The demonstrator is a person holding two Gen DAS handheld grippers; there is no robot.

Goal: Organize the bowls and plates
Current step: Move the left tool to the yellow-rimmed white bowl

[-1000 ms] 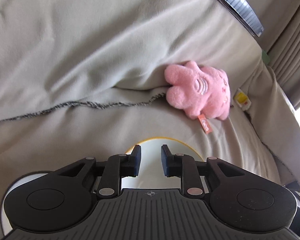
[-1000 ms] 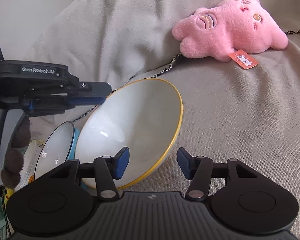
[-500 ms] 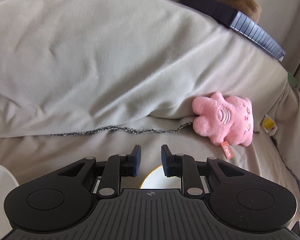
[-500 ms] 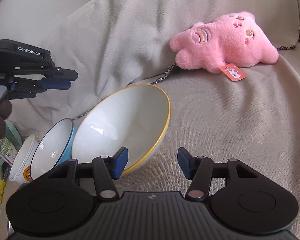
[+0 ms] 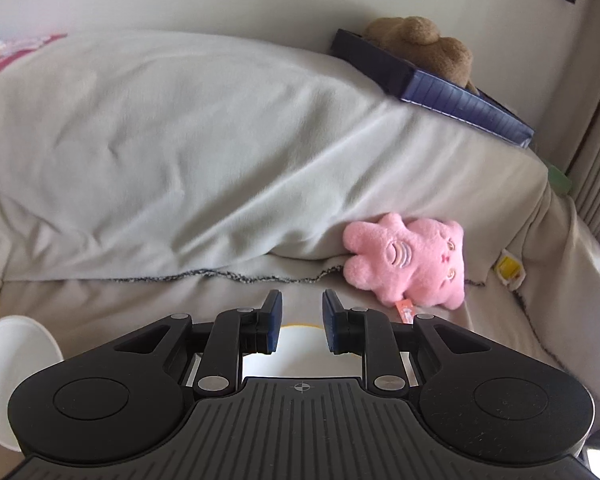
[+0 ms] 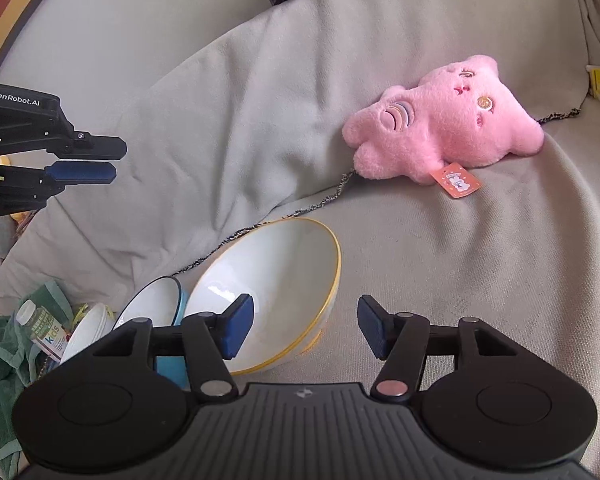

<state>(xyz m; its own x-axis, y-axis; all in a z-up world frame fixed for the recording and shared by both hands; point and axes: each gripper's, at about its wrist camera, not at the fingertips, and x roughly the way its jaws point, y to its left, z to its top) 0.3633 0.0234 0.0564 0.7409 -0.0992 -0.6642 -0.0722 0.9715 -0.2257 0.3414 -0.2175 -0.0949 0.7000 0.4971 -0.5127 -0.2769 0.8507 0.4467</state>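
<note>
Sofa (image 6: 440,280) cushion carries the tilted yellow-rimmed bowl (image 6: 276,280), leaning beside the blue bowl (image 6: 160,304). Right tool (image 6: 306,326) hovers empty with jaws apart: pinch the near rim squarely. Left tool (image 5: 302,322) hangs empty, narrowly parted.

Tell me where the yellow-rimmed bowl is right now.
In the right wrist view, the yellow-rimmed bowl lies tilted on the couch cover, low and left of centre, against the blue bowl and below-left of the pink plush toy.
</note>
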